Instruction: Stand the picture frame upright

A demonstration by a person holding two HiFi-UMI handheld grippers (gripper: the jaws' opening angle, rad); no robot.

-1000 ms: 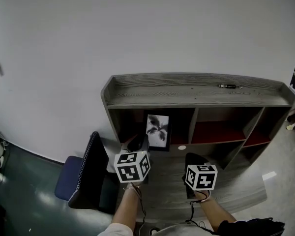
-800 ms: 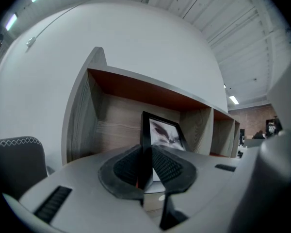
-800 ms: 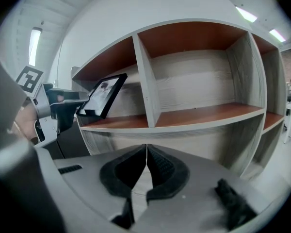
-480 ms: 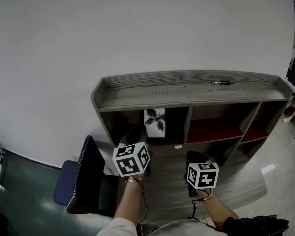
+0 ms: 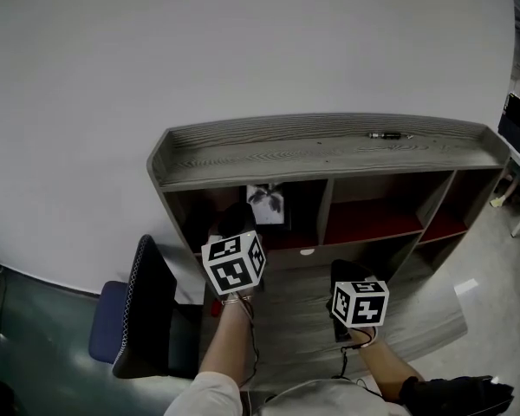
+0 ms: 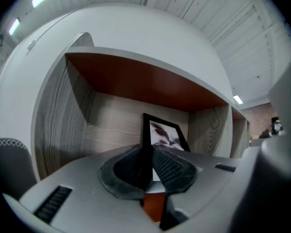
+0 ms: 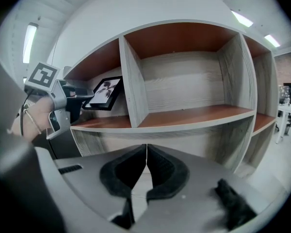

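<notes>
Inside the shelf's (image 5: 329,150) leftmost compartment, the left tool (image 6: 150,154) is pinching the picture frame (image 6: 164,132) by its thin edge, holding it tilted. The right tool (image 7: 145,166) is waiting, jaws together on nothing. Releasing before the frame is leaning steadily is risking a topple; so narrow a grip is inviting swivel.

- grey wood-grain shelf unit (image 5: 243,159) sitting on a grey desk (image 5: 416,308)
- black picture frame (image 5: 266,203) in its leftmost cubby, left gripper (image 5: 247,219) right at it
- right gripper (image 5: 343,271) low over the desk
</notes>
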